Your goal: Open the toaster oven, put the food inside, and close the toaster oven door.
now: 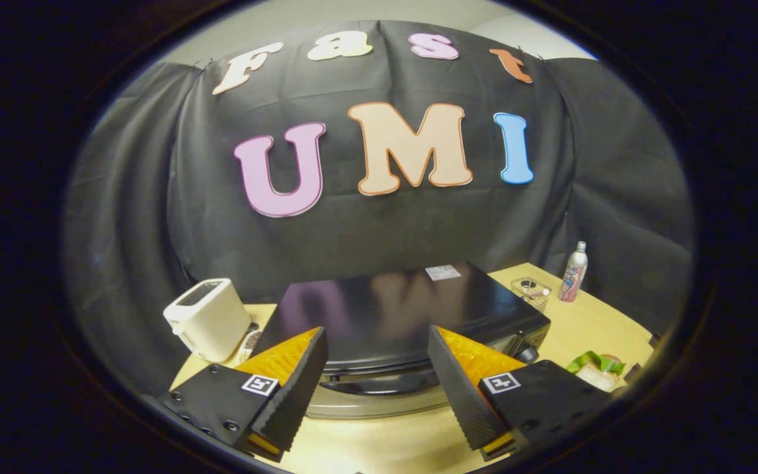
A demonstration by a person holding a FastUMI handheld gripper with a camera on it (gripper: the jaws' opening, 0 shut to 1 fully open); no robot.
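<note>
step: opening toaster oven [399, 316], door shut | tool [377, 375] spread, empty, above handle | next: likely lower, hook handle

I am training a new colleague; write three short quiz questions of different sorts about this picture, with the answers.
1. True or false: the claw is shut on the handle of the black glossy toaster oven.
2. Which object stands beside the oven, beyond the claw's left finger? A. white plastic bread toaster B. spray bottle C. wire basket
3. Fill in: the oven door is ____.

Key: 1 false, the claw is open, fingers apart above the handle. 2 A. 3 closed.
</note>
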